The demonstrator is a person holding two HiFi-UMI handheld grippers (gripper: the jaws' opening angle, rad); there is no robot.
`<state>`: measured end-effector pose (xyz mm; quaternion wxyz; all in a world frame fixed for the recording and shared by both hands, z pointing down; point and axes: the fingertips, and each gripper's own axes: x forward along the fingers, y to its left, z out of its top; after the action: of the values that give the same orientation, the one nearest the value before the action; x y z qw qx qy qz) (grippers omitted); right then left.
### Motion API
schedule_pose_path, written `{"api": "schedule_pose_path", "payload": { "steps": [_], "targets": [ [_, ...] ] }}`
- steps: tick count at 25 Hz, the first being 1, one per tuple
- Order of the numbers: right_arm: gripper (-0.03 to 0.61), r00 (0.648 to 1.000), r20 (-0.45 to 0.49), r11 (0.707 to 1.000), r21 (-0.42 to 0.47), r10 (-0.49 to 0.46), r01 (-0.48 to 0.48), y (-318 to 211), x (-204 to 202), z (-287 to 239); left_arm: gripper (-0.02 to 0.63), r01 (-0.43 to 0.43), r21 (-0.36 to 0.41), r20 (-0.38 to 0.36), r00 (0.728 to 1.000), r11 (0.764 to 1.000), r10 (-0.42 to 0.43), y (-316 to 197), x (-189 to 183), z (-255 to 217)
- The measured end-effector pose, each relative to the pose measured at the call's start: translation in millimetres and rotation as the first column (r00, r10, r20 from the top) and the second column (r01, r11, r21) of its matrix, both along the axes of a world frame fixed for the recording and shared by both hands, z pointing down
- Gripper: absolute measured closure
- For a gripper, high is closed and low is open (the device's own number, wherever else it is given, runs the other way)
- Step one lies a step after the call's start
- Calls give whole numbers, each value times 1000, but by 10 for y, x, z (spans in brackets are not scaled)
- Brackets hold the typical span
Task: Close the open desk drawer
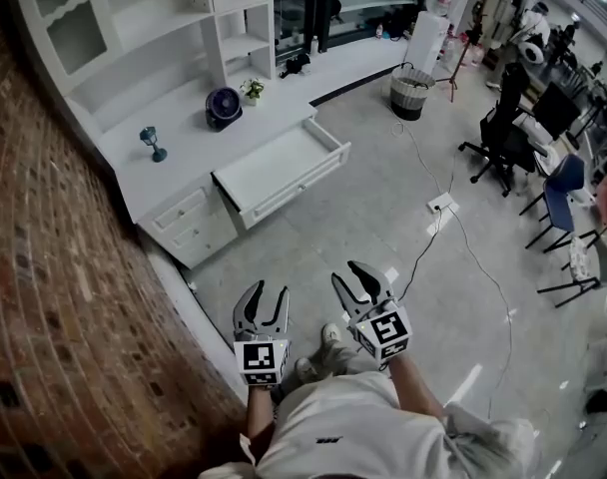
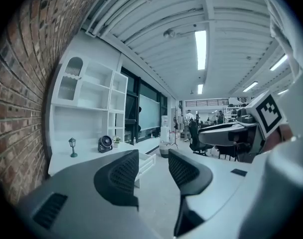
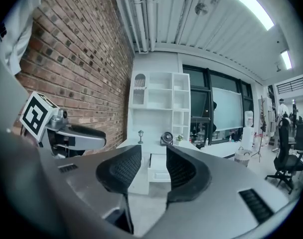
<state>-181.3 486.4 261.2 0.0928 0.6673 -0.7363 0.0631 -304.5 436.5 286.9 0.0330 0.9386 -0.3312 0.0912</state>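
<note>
- While we stand well back on the grey tiled floor (image 1: pixel 383 218), the open white desk drawer (image 1: pixel 284 168) sticks out of the long white built-in desk (image 1: pixel 174 158), far from both grippers.
- Left gripper (image 1: pixel 268 290): jaws spread wide, nothing between them.
- Right gripper (image 1: pixel 349 273): jaws apart, empty, just beside the left one.
- We see the drawer through each jaw gap in both gripper views.
- On the desktop: dark round fan (image 1: pixel 224 106), small lantern ornament (image 1: pixel 153 144), little potted plant (image 1: pixel 252 90).

left gripper (image 1: pixel 269 290): fingers apart, empty | right gripper (image 1: pixel 349 273): fingers apart, empty
</note>
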Motion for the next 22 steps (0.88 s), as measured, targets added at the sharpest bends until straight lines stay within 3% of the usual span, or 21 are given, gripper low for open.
{"api": "schedule_pose_path", "payload": {
  "steps": [8,22],
  "targets": [
    [431,1000,26,1000,-12,-16,17,-299,215,153,415,12,-3,15,1000,1000,-12,-274,228,84],
    [431,993,76,996,-10,-92,93,-1021,1038,208,416,77,-13,66,995,997,-76,-870,1012,125]
  ]
}}
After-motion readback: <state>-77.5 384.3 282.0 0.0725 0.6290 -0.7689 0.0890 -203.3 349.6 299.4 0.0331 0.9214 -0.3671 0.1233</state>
